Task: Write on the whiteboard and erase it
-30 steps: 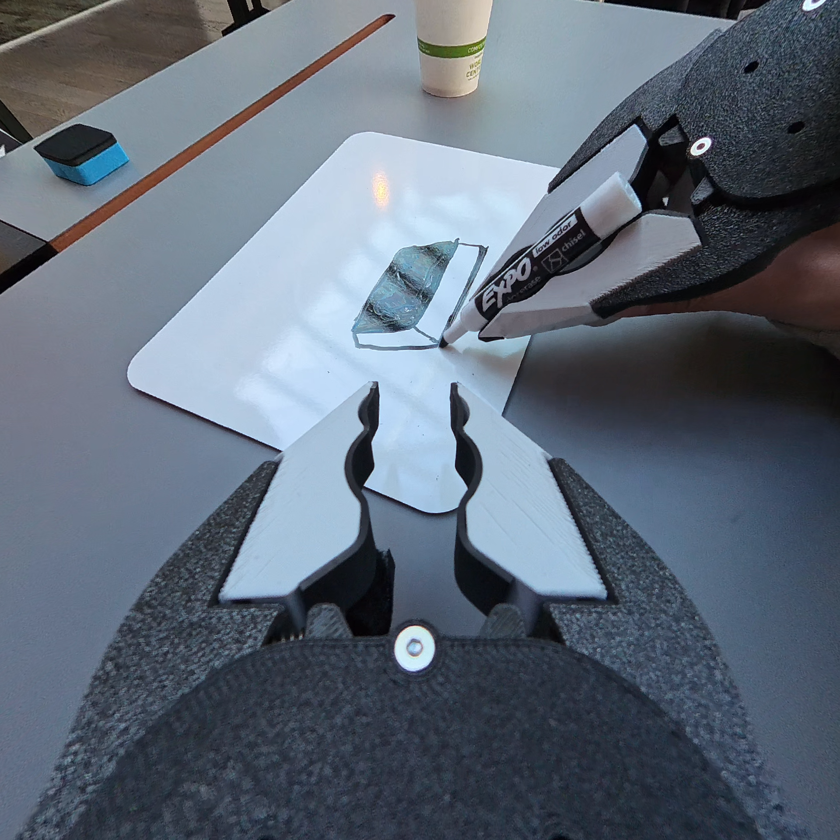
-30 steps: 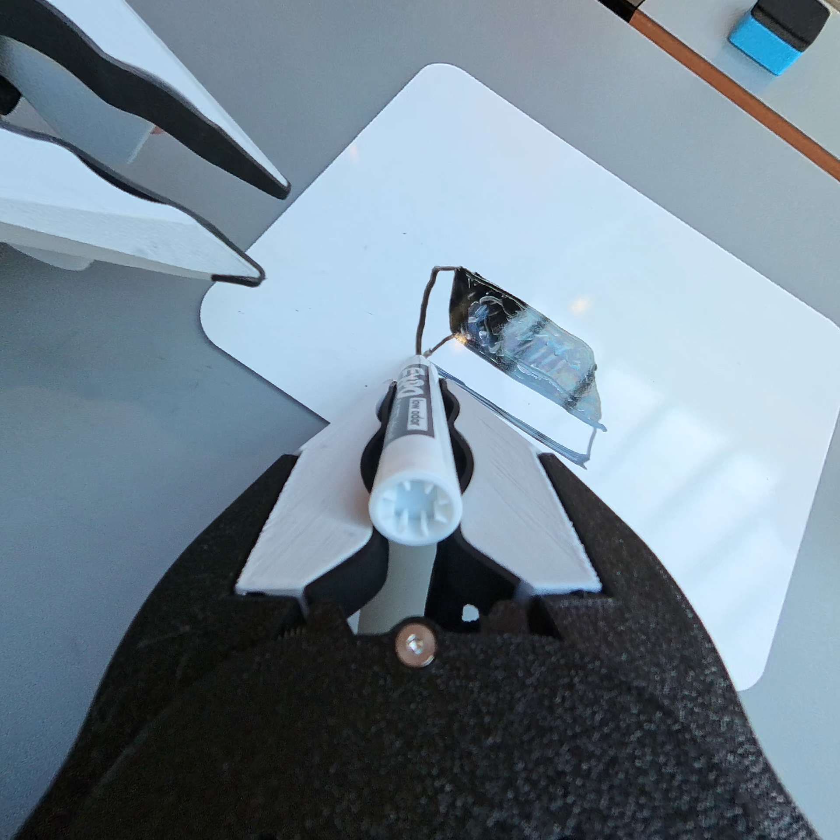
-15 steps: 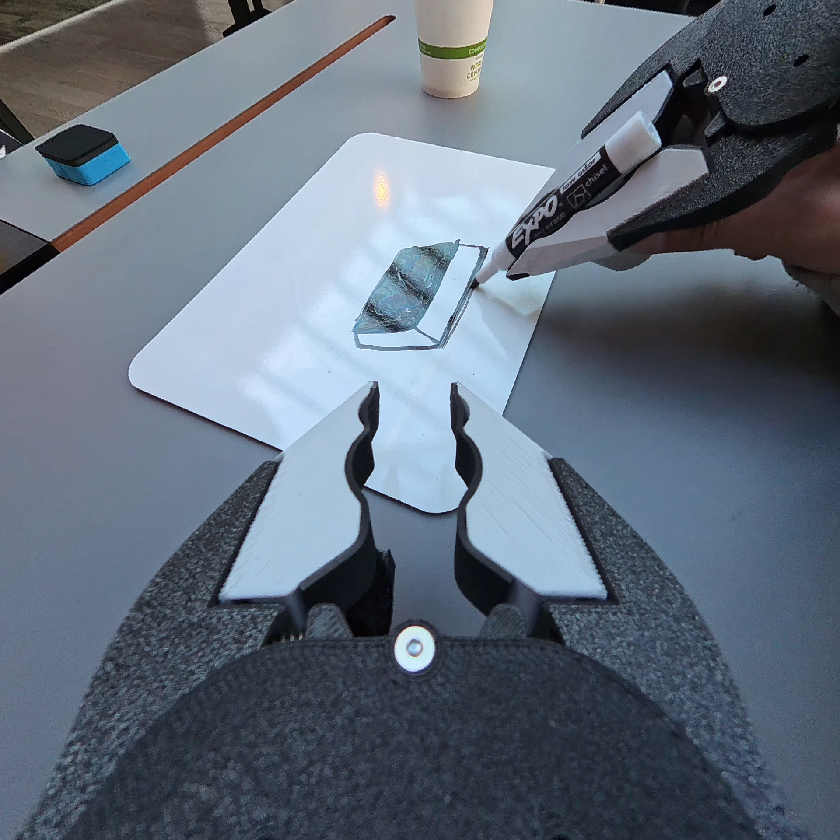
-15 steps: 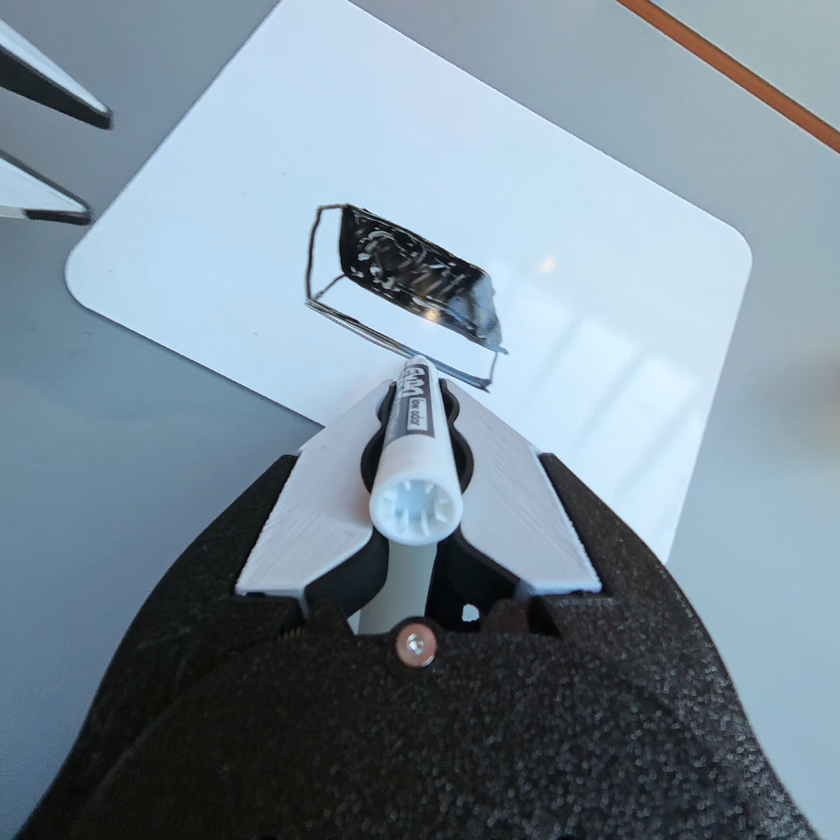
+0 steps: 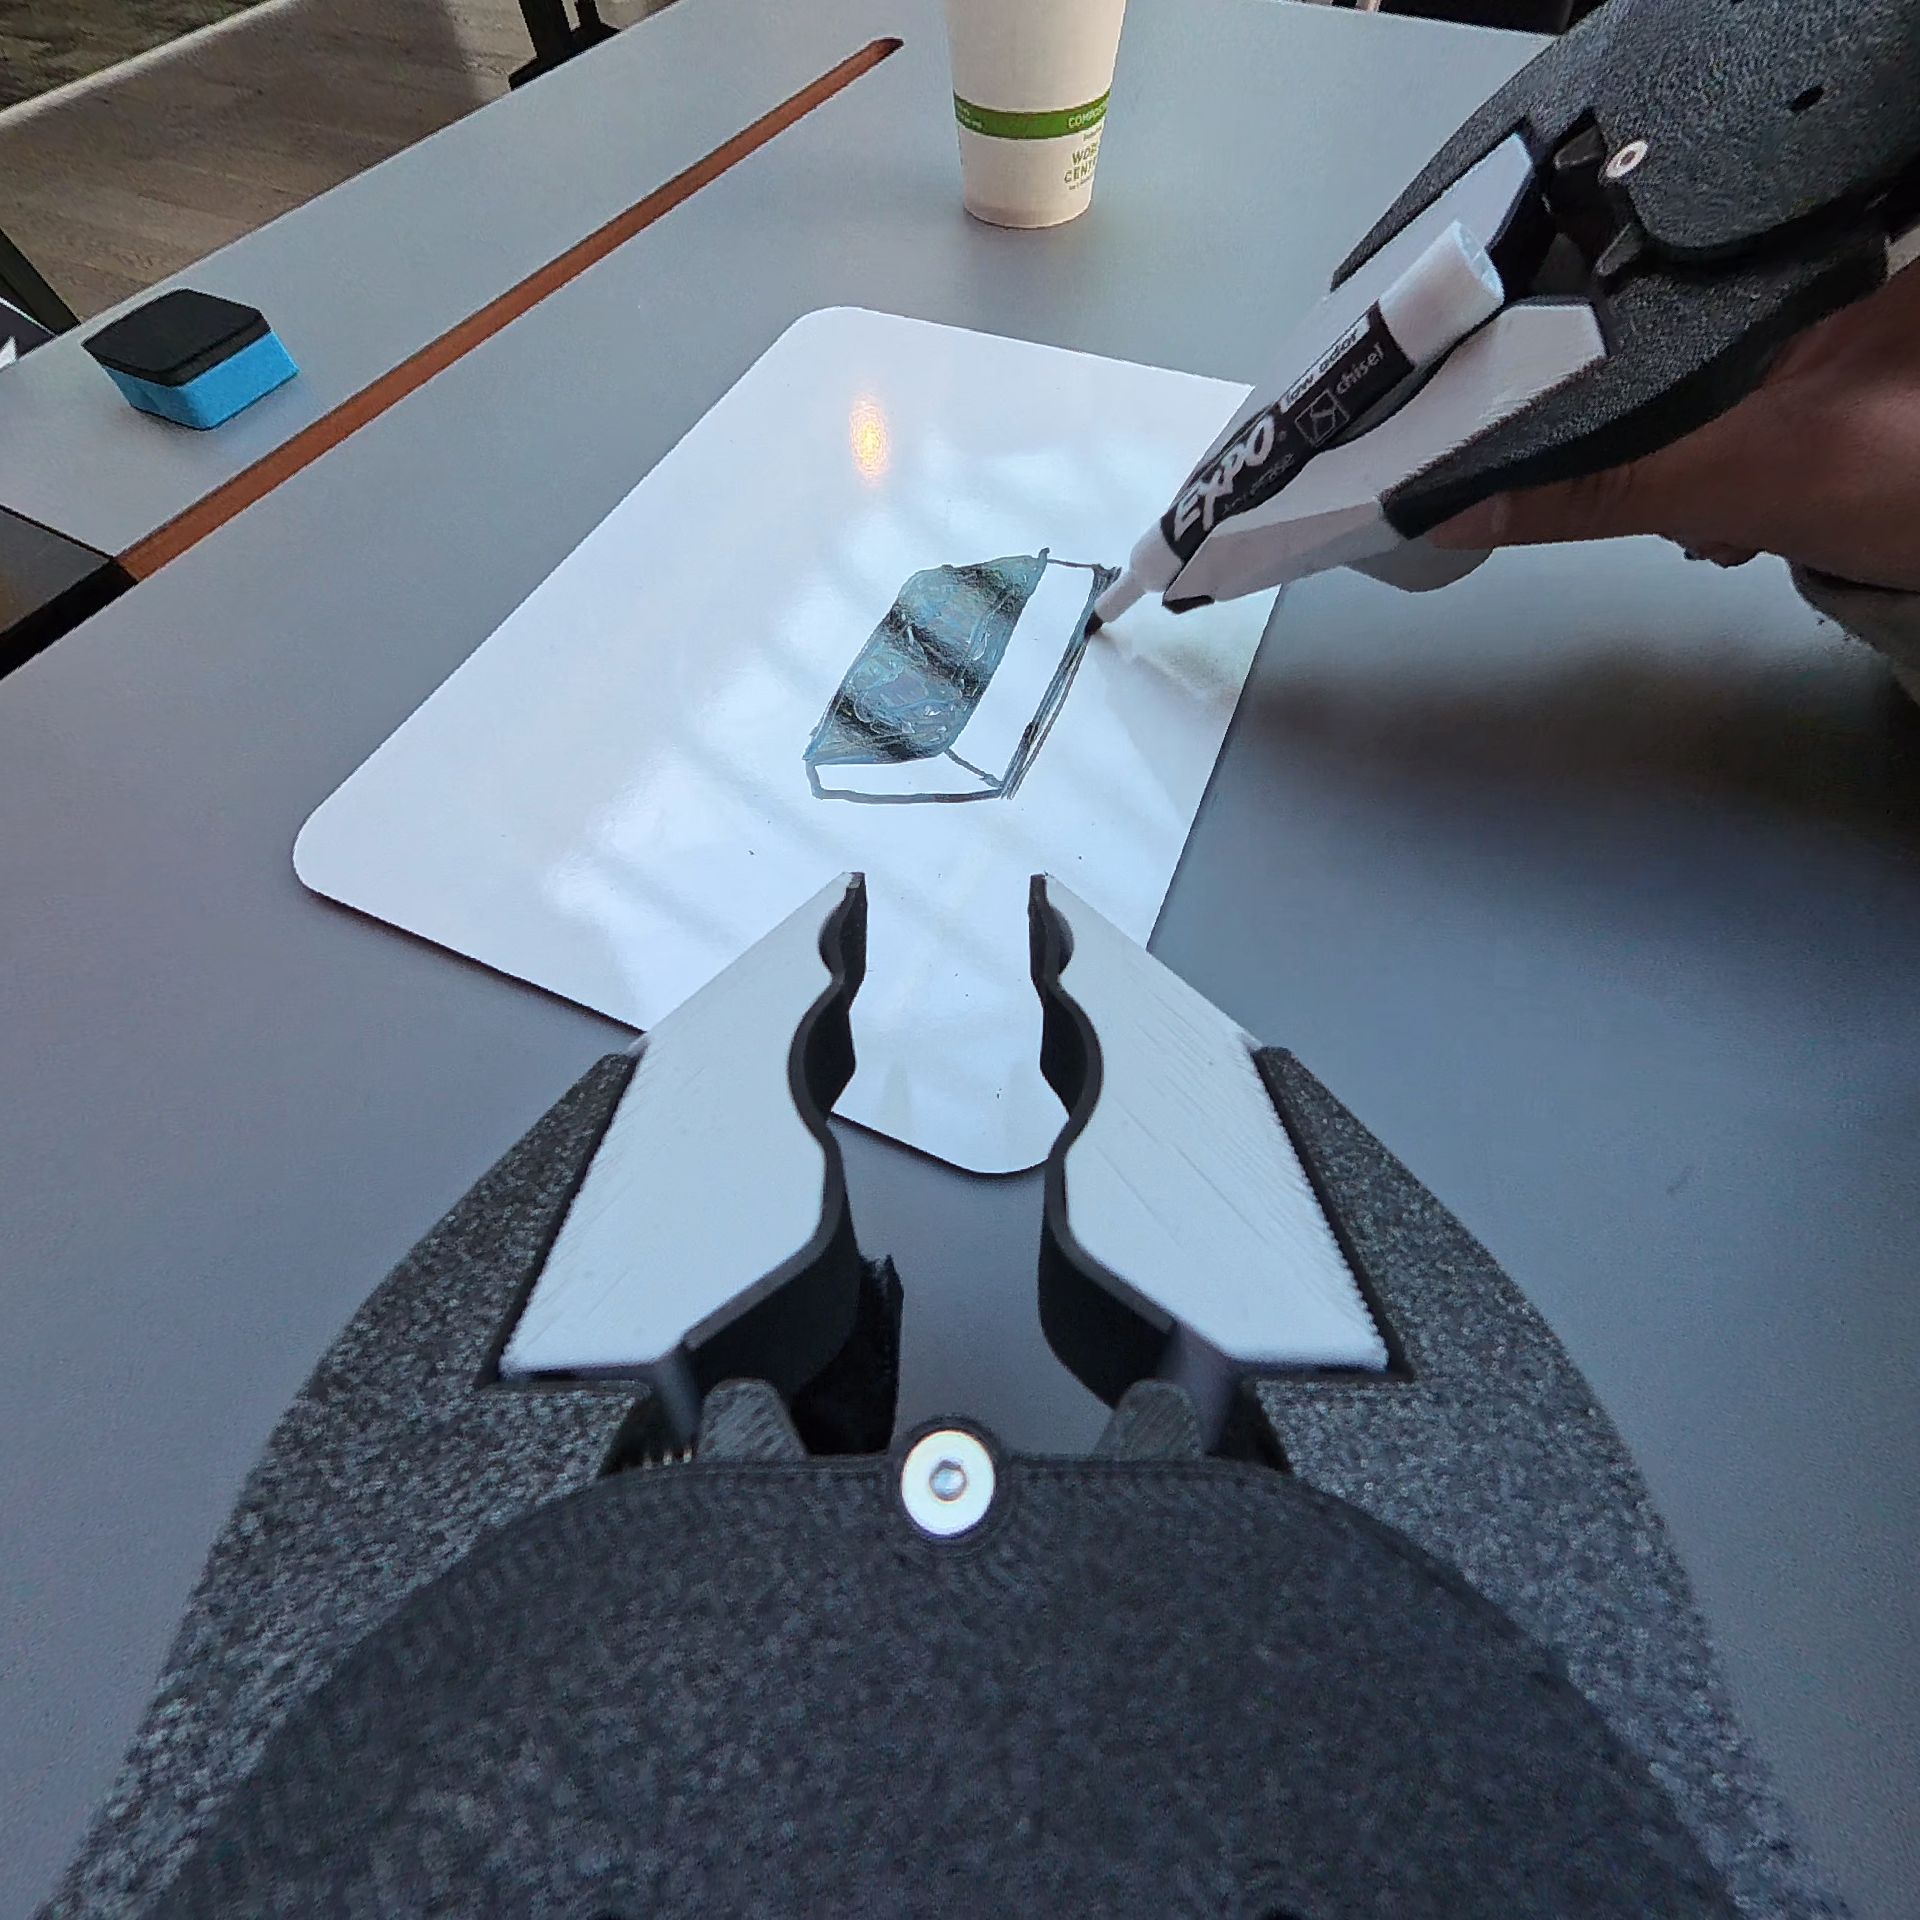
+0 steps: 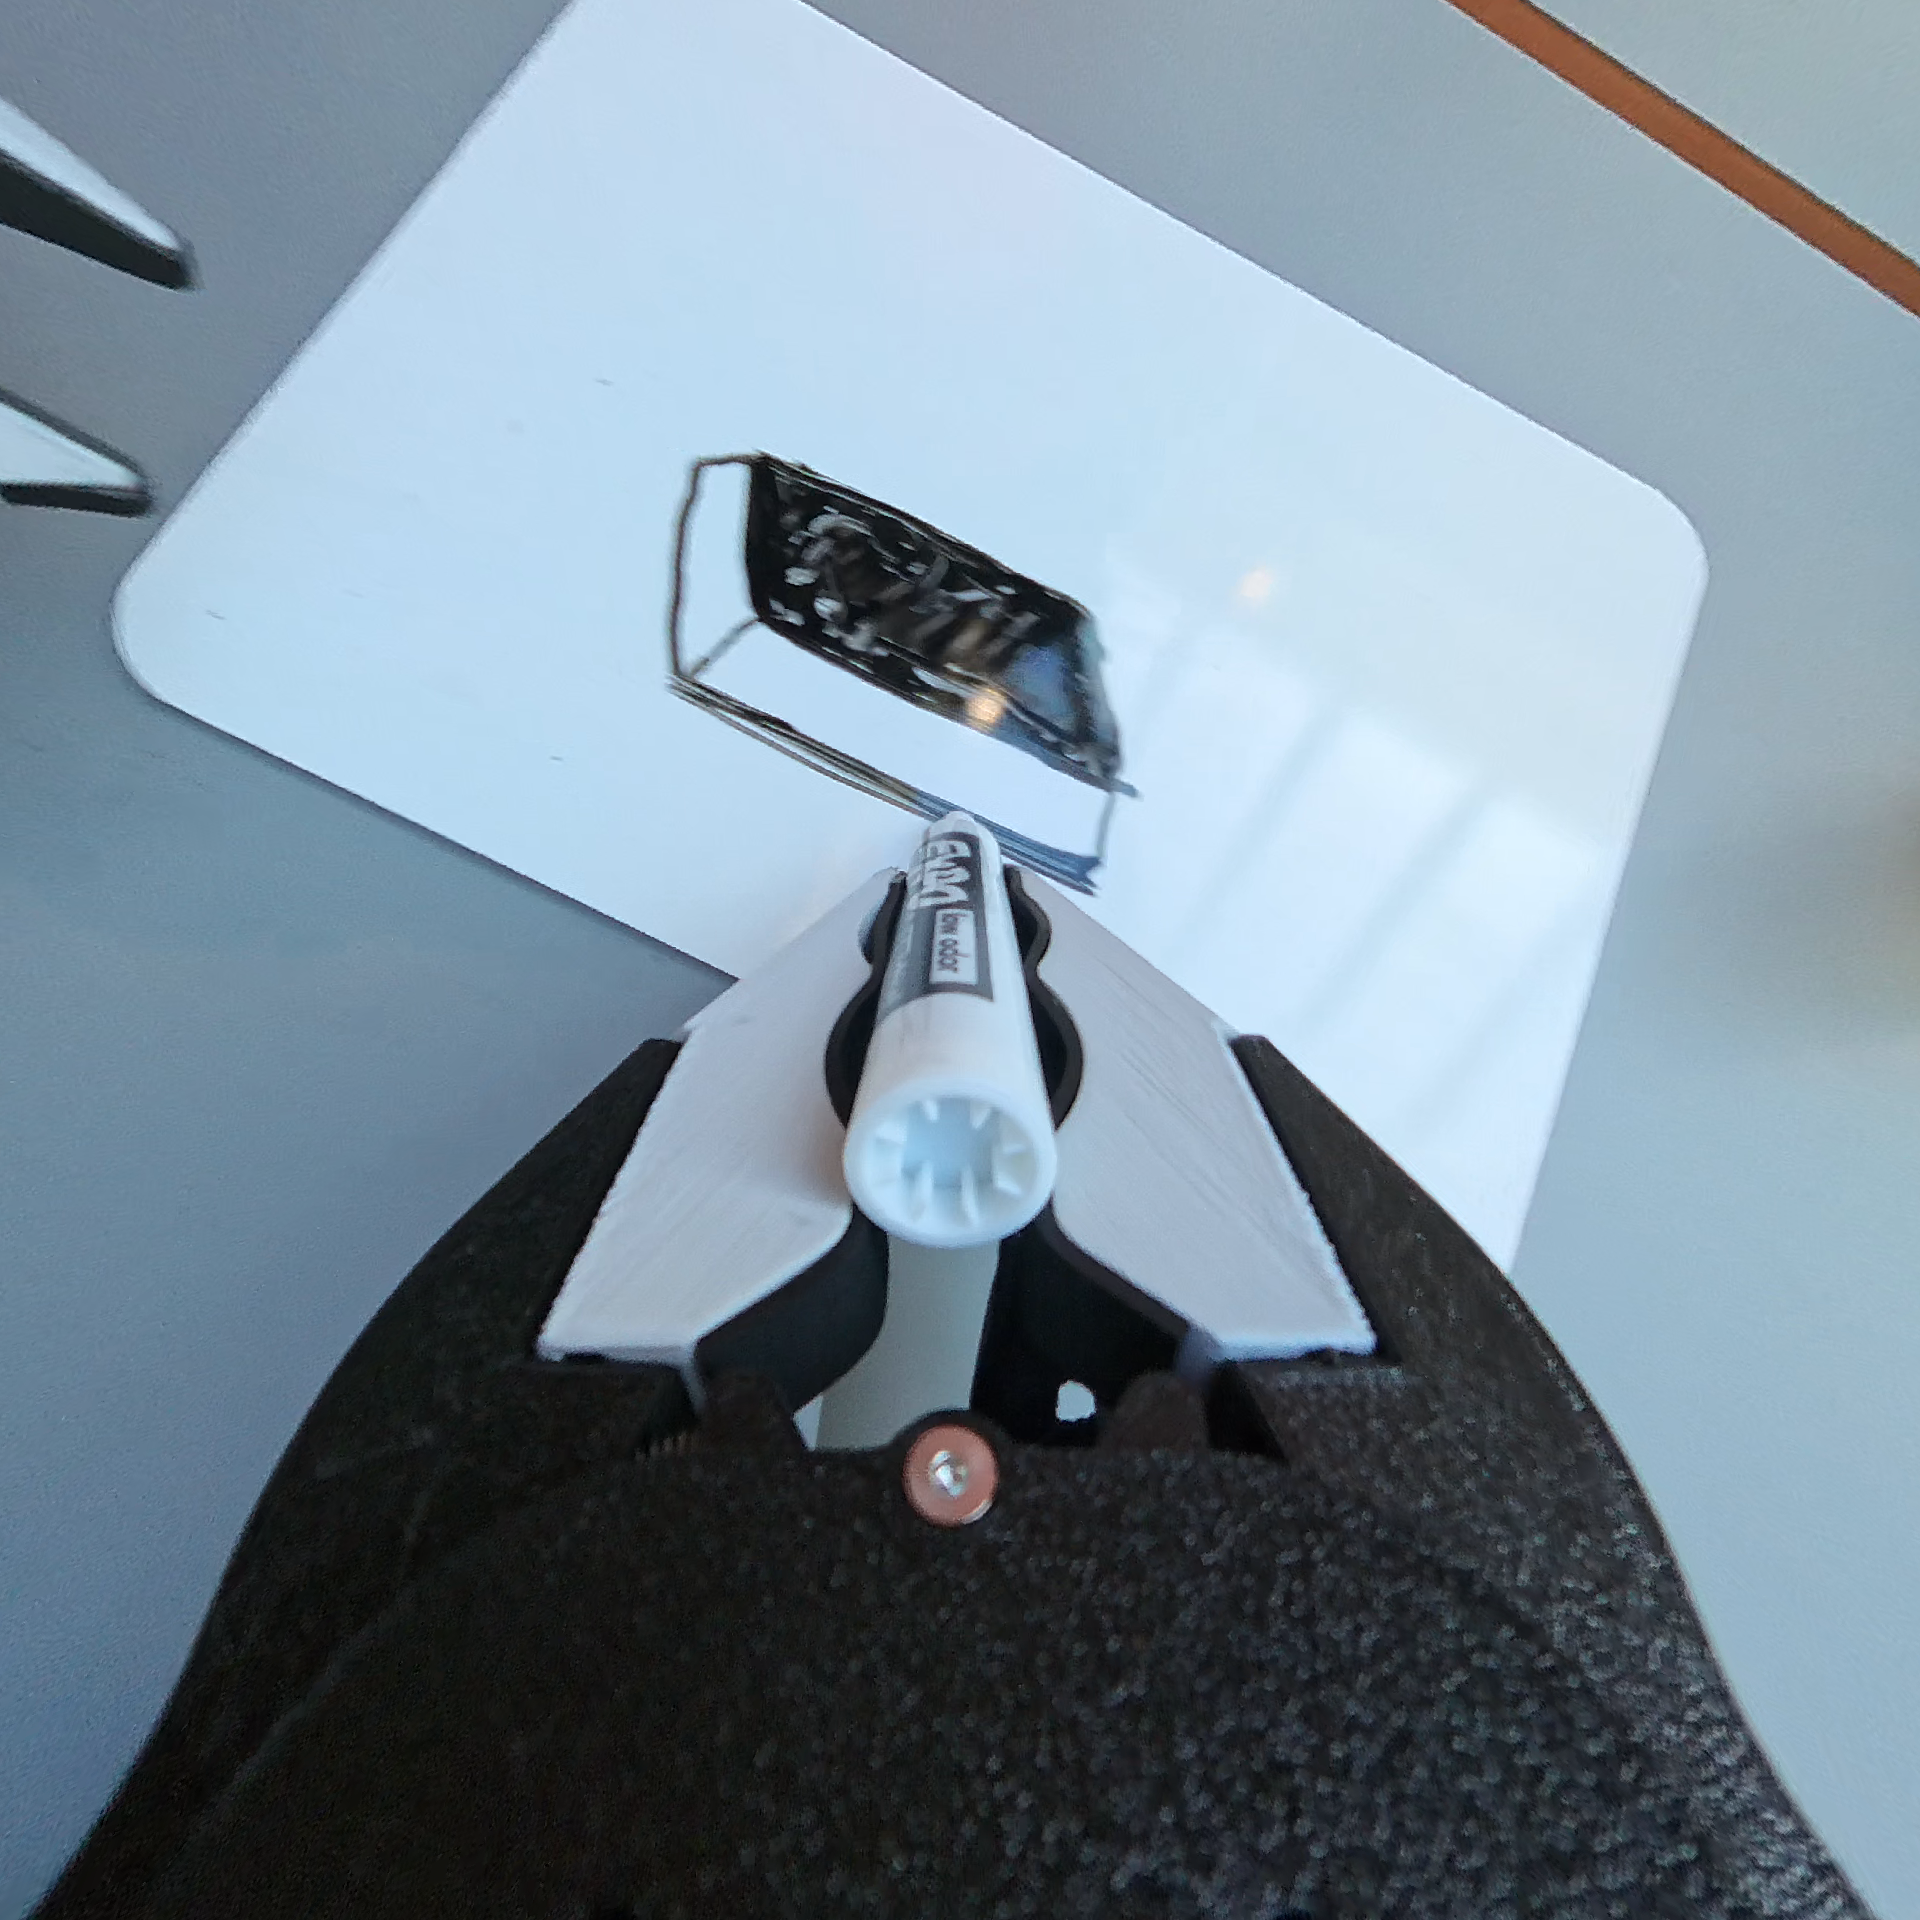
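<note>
Right gripper [image 6: 951, 894]: jaws pinched on a dry-erase marker [image 6: 951, 997], white barrel with a black label, seated in the notch between them. The barrel's open rear end faced the right wrist camera and the nib pointed forward and down. A hand [image 5: 1662, 478] showed behind this gripper in the left wrist view.

Nib: in the left wrist view it touched the whiteboard [image 5: 665, 644] at the far right corner of the drawing [image 5: 925, 675], on the side line that looked gone over several times. In the right wrist view the barrel hid the nib.

Drawing: a rough four-sided outline in black. One half was filled with glossy ink (it looked wet, though glare made that uncertain) and the other half was bare.

Whiteboard: flat on the grey bench [image 5: 1558, 935], white with rounded corners.

Left gripper [image 5: 945, 894]: jaws spread, nothing between them. Its tips were over the near edge of the whiteboard, well apart from the drawing. I could not tell whether it touched the bench.

Other things:
- A paper cup [image 5: 1034, 114] with a green band stood beyond the whiteboard.
- A black-and-blue eraser block [image 5: 192, 353] sat far left, past an orange-brown strip [image 5: 520, 301] in the bench.
</note>
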Demonstrator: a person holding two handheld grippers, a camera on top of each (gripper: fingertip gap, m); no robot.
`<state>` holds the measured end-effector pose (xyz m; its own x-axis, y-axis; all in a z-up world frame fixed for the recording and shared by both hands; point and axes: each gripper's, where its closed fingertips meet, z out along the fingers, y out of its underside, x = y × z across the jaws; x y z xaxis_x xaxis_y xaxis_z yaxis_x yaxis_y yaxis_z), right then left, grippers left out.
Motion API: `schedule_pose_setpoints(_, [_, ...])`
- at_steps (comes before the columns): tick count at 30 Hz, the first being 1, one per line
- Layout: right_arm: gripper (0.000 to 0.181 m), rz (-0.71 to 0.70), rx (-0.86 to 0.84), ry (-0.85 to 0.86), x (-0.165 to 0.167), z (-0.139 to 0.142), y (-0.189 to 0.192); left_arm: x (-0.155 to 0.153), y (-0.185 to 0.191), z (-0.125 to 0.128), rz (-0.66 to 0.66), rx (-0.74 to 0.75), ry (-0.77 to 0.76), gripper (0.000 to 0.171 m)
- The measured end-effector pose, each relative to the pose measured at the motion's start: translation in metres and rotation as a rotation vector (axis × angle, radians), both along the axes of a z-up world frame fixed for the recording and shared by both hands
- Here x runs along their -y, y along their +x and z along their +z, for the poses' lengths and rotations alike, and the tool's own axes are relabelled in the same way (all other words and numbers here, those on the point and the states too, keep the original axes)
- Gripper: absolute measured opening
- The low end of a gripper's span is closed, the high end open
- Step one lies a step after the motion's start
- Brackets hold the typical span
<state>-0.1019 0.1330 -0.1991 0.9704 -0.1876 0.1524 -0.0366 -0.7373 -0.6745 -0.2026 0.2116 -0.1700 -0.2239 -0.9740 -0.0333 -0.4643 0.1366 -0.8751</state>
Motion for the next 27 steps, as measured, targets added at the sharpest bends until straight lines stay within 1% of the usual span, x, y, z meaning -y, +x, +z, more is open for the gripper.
schedule_pose_setpoints(5, [0.018,0.111,-0.017,0.012,-0.029,0.0,-0.037,0.0,0.0,0.001,0.0,0.003,0.005,0.031])
schedule_pose_setpoints(7, [0.018,0.142,-0.019,0.009,-0.036,0.0,-0.045,-0.001,-0.001,0.002,0.003,0.006,0.007,0.031])
schedule_pose_setpoints(9, [0.018,0.129,0.032,0.029,-0.034,0.012,-0.035,-0.002,-0.001,0.003,0.007,0.01,0.014,0.031])
schedule_pose_setpoints(11, [0.017,0.101,0.002,0.09,-0.027,0.033,-0.02,-0.002,-0.001,0.003,0.008,0.012,0.011,0.031])
schedule_pose_setpoints(14, [0.018,0.078,-0.034,0.176,-0.011,0.059,0.023,-0.002,0.0,0.0,0.014,0.005,0.015,0.031])
schedule_pose_setpoints(15, [0.018,0.091,-0.044,0.204,-0.008,0.066,0.039,-0.002,0.0,-0.001,0.017,0.004,0.016,0.031])
schedule_pose_setpoints(17, [0.018,0.185,-0.067,0.295,-0.012,0.076,0.064,-0.004,0.001,-0.003,0.03,-0.002,0.016,0.031])
schedule_pose_setpoints(19, [0.018,0.295,-0.112,0.323,-0.017,0.074,0.079,-0.005,0.002,-0.004,0.046,-0.001,0.016,0.031])
schedule_pose_setpoints(22, [0.018,0.465,-0.107,0.364,-0.022,0.067,0.081,-0.002,0.003,-0.004,0.059,0.001,-0.008,0.031])
schedule_pose_setpoints(23, [0.018,0.454,-0.087,0.404,-0.023,0.068,0.087,0.003,0.003,-0.004,0.051,-0.004,-0.049,0.03])
schedule_pose_setpoints(24, [0.018,0.428,-0.103,0.432,-0.022,0.068,0.091,0.007,0.004,-0.004,0.046,-0.006,-0.1,0.03])
schedule_pose_setpoints(25, [0.018,0.425,-0.137,0.379,-0.017,0.064,0.088,0.009,0.004,-0.004,0.052,-0.008,-0.135,0.03])
schedule_pose_setpoints(27, [0.017,0.409,-0.076,0.429,-0.013,0.07,0.088,0.003,0.006,-0.006,0.102,-0.007,-0.13,0.03])
